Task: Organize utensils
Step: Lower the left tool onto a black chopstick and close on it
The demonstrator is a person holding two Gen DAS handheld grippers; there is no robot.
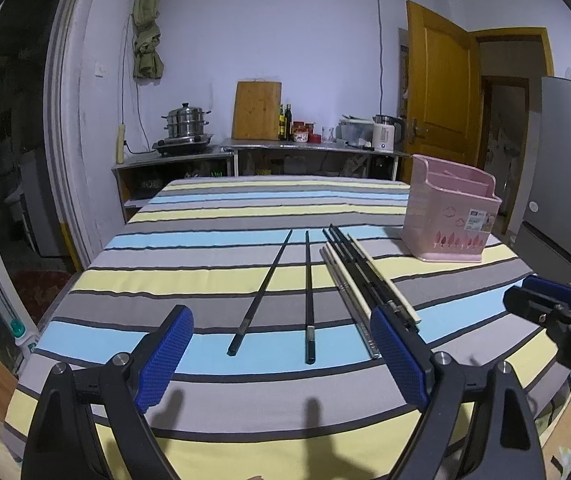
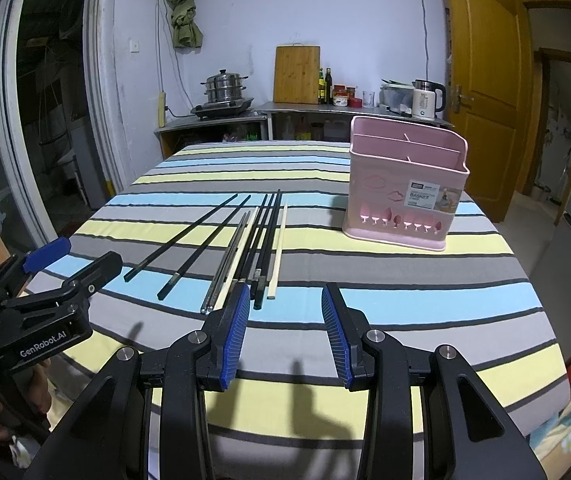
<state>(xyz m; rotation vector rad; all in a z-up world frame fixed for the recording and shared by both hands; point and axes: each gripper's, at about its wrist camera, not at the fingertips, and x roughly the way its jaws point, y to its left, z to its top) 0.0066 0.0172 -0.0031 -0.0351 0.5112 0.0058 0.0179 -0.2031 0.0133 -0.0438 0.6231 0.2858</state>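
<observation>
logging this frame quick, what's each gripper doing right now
left gripper: open, holding nothing, above the chopsticks.
right gripper: open, holding nothing.

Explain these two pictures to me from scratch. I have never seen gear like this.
No robot here: a person holds a clamp-like tool in each hand, each with a camera looking along its two blue-padded fingers. One picture comes from the left hand-held gripper, the other from the right hand-held gripper; each also shows the other tool at its edge. Both are open and hold nothing. Below them is a table with a striped cloth. On it lie loose chopsticks, black, pale and metal, side by side, and a pink divided basket that looks empty. The chopsticks probably belong in that basket.
</observation>
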